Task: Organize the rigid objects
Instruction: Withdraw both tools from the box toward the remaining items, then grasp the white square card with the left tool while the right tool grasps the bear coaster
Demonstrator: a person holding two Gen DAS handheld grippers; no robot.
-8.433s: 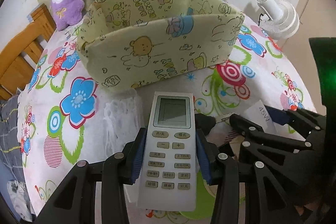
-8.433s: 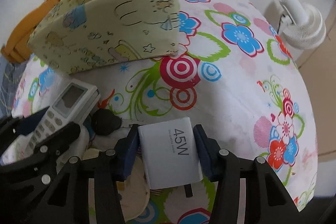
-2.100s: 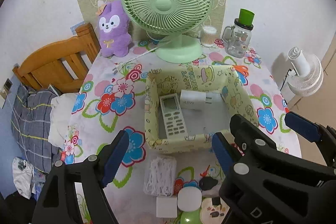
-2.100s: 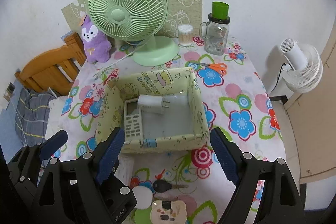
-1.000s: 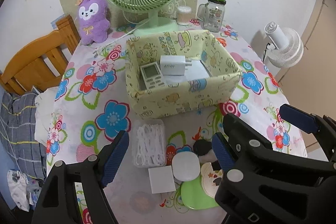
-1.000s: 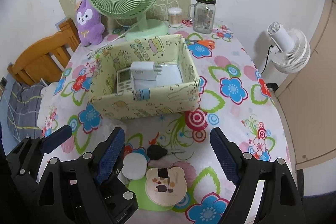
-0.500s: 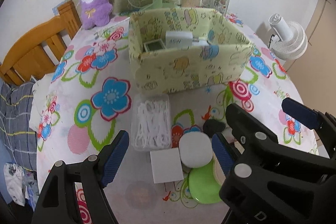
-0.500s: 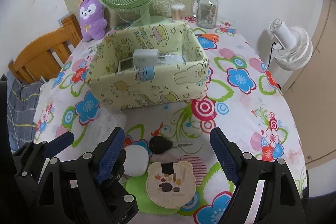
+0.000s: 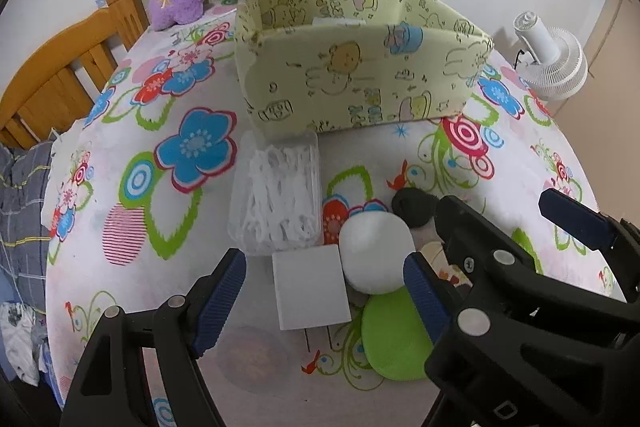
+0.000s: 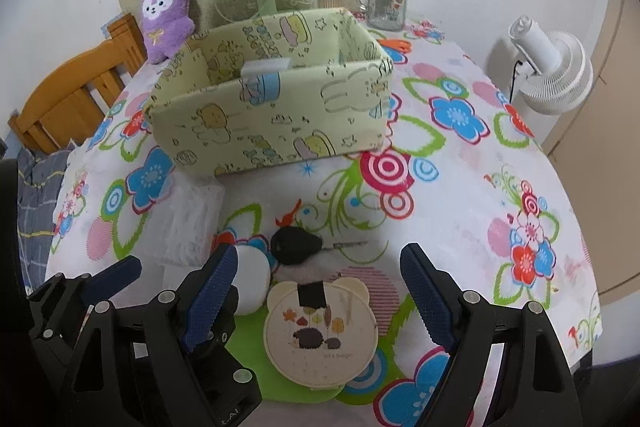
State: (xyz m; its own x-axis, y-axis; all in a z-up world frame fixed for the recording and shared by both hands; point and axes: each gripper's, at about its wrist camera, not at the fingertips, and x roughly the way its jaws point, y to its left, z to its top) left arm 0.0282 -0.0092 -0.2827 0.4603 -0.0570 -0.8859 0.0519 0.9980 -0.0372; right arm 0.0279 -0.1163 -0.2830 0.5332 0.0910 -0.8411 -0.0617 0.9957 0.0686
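Rigid objects awaiting sorting lie clustered on the flowered tablecloth (image 9: 132,259) just in front of the fabric storage box (image 9: 360,83): a clear box of floss picks (image 9: 280,203) touches the near wall of that box, and nearer the camera sit a white square block (image 9: 310,291), a white rounded case (image 9: 378,253), a black car key (image 10: 298,247) and a bear-shaped compact (image 10: 322,335) resting on a green disc (image 9: 394,339). A white item shows above the storage box's rim, so some sorting appears done. The left gripper (image 9: 320,301) hangs over the white square block with its jaws spread wide and nothing between the pads; the right gripper (image 10: 316,303) stands equally wide and empty over the bear-shaped compact. Both point steeply downward toward the table. For a clean pick, centre each pad pair on its own object, keep the two grippers clear of each other, and close only once the pads straddle the sides, since the neighbouring items touch.
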